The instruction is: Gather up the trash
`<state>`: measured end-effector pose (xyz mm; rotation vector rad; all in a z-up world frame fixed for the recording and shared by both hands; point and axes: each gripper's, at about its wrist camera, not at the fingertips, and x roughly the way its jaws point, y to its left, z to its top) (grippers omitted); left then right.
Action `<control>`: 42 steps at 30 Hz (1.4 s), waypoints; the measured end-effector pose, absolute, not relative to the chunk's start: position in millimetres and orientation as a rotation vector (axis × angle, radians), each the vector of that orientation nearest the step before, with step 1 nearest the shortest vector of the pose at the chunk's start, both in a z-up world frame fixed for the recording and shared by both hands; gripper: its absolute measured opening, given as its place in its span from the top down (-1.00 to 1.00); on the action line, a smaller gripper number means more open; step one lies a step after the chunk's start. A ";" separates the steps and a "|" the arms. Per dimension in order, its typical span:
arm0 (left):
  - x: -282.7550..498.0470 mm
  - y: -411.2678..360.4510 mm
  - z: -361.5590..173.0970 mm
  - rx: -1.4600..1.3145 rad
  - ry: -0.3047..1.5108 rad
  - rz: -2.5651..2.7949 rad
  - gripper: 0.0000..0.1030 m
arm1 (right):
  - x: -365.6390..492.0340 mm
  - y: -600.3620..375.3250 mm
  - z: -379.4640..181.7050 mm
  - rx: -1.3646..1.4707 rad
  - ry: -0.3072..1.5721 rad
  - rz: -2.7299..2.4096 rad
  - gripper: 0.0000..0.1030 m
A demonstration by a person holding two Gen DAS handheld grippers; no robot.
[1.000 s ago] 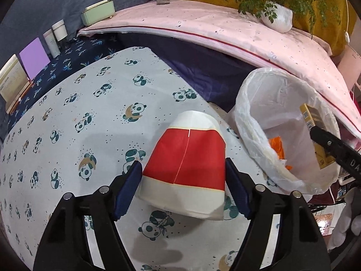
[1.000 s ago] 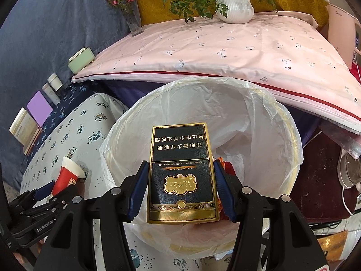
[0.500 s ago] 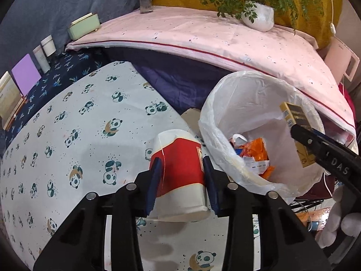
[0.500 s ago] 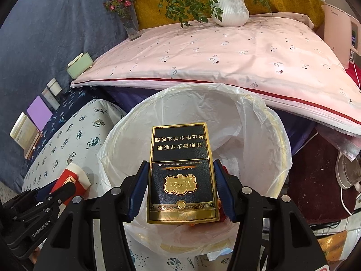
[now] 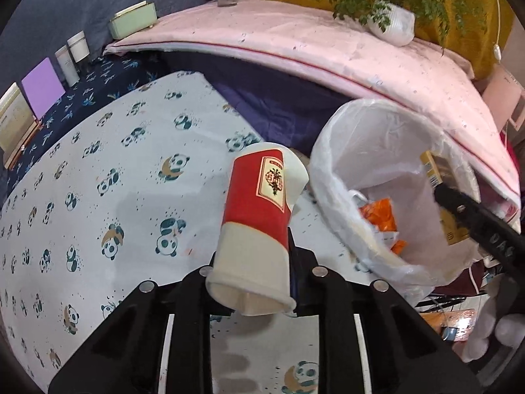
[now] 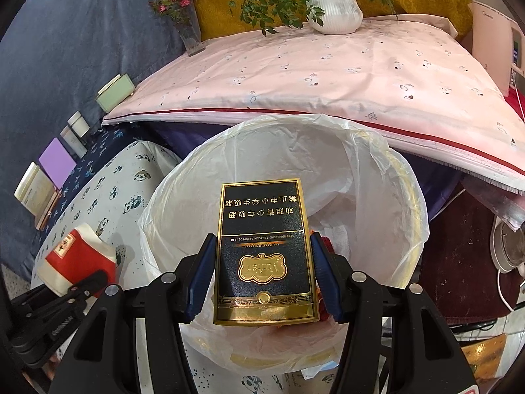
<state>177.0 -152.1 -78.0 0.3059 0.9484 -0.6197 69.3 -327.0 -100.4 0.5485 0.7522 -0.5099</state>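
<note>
Red-and-white paper cup (image 5: 259, 226), squashed between the just-closing jaws of the left gripper (image 5: 254, 274), above the panda-print cloth (image 5: 108, 177) beside the lined bin (image 6: 370, 164). Right gripper (image 6: 264, 274) clamps a black-gold carton (image 6: 264, 249) over that bin. Bin contents mostly hidden. Beyond the bin: pink quilt (image 6: 328, 69), potted plant (image 6: 334, 10).

- I am clamping my left gripper (image 5: 254, 262) on the red-and-white paper cup (image 5: 259, 216), its jaws having just been closing, and holding the squashed cup tilted and raised.
- I am pressing the blue pads (image 6: 203, 272) of my right gripper (image 6: 264, 274) on both sides of the black-and-gold cigarette pack (image 6: 264, 249).
- My white-gloved right hand (image 5: 492, 331) is showing at the edge of the left view.
</note>
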 end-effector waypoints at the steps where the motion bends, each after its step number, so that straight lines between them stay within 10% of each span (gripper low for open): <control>1: 174.4 -154.5 -71.8 0.298 0.941 -0.638 0.59 | 69.3 -327.2 -100.1 0.549 0.750 -0.510 -0.06; 11: 152.5 -203.1 -45.1 0.287 0.900 -0.784 0.56 | 61.4 -335.1 -91.3 0.544 0.730 -0.524 -0.06; 19: 145.6 -229.1 -40.3 0.269 0.895 -0.799 -0.09 | 50.5 -345.3 -85.7 0.558 0.717 -0.539 -0.09; 42: 132.6 -204.1 -30.5 0.300 0.825 -0.726 -0.27 | 39.1 -333.5 -57.1 0.445 0.718 -0.535 -0.20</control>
